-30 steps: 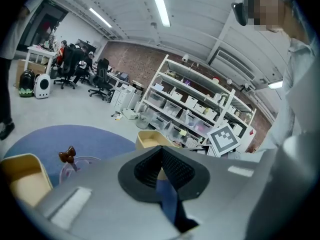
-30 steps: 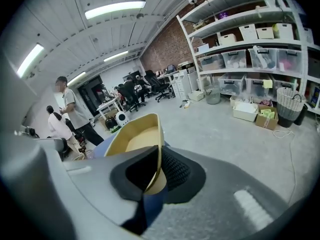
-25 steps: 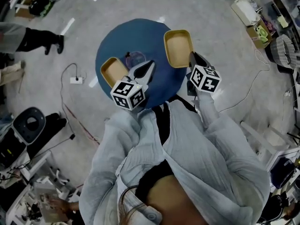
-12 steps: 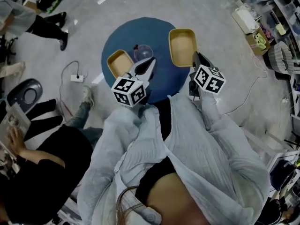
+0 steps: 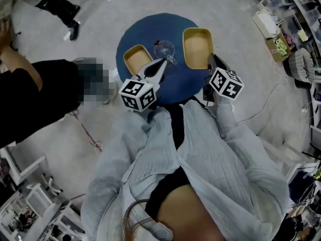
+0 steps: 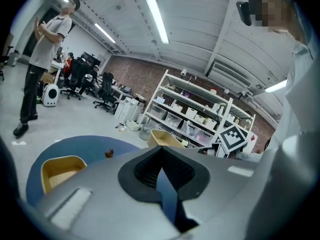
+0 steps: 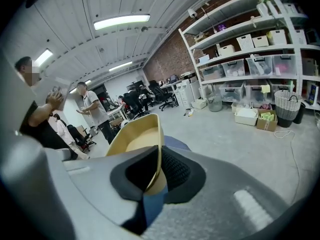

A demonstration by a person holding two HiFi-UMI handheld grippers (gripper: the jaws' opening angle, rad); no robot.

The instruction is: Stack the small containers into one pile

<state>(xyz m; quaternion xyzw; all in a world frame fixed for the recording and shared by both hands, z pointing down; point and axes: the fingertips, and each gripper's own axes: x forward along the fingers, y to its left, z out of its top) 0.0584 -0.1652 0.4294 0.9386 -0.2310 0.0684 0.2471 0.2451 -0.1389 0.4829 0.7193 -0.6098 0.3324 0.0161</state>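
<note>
Right gripper [image 7: 156,170] is pinched nearly shut on the near rim of the big tray [image 5: 197,46], the thin yellow wall caught between its pads. Over the last second that grip hasn't loosened at all. What has shifted is the spacing: the big tray now sits a little closer to the small tray [image 5: 136,59] than it did, though both are on the blue table [image 5: 170,87] and well apart, with a clear glass [image 5: 165,49] lying between them. From where I stand I can't say whether the big tray has left the tabletop or is only being slid.

Left gripper [image 6: 162,163] has its jaws together with nothing in them, its tip hanging just beside the glass and the small tray's inner edge, much as before.

A person in black [image 5: 30,94] has come up on the left, clear of the table.

So no pile exists yet. My guess is the carry has only begun, and the glass sits right in the path, so one tray has to go up and over it
</note>
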